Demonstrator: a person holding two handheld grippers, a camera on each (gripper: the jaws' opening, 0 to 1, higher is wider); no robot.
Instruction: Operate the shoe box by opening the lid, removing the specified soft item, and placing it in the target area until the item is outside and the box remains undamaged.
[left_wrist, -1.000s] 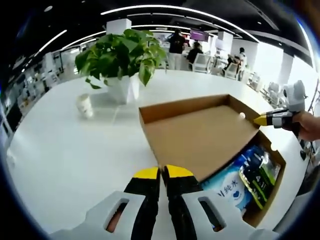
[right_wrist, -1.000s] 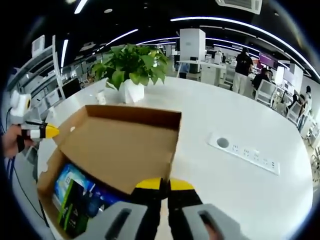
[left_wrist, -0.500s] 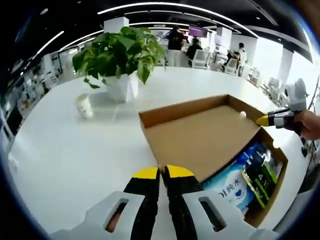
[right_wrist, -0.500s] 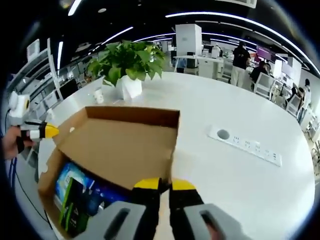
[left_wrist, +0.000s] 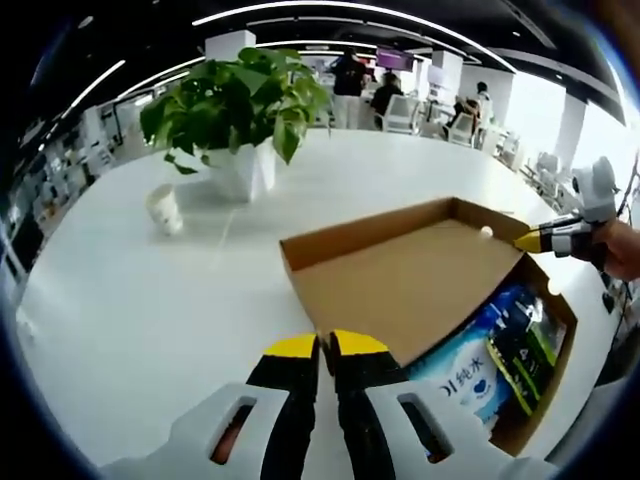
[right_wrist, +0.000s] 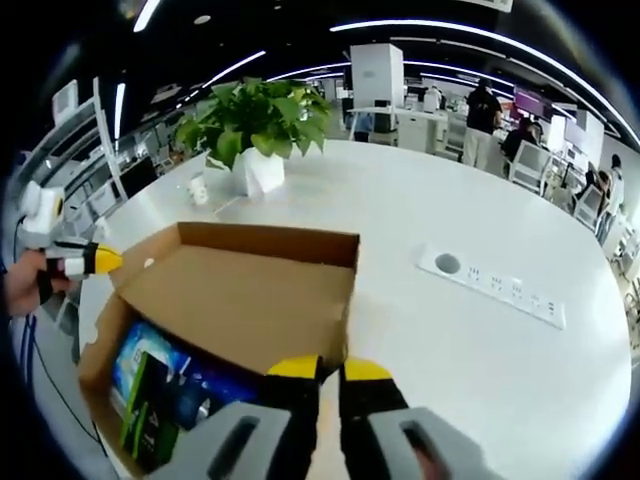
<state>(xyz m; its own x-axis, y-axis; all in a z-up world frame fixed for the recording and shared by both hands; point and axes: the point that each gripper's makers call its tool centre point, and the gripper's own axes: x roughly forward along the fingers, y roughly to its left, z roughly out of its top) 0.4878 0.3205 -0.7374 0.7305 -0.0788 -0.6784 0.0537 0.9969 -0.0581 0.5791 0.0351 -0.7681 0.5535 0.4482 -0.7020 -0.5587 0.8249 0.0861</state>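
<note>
White tabletop (left_wrist: 150, 300) is carrying the shoe box (left_wrist: 530, 400), sitting at about four o'clock in the left gripper view, with its lid (left_wrist: 400, 270) swinging up and back. Soft packs (left_wrist: 470, 365), blue and white, are lying inside the box beside a green-and-black packet (left_wrist: 525, 350).

Left gripper (left_wrist: 327, 345) is rising from six o'clock, jaws pinching together on the lid's near corner. Right gripper (right_wrist: 327, 368) is doing likewise, jaws closing on the lid's opposite corner at six o'clock in the right gripper view, and its yellow tip is showing at three o'clock in the left gripper view.

Potted plant (left_wrist: 235, 110) and paper cup (left_wrist: 165, 208) are standing beyond at eleven o'clock. Power strip (right_wrist: 490, 297) is lying at three o'clock in the right gripper view.
</note>
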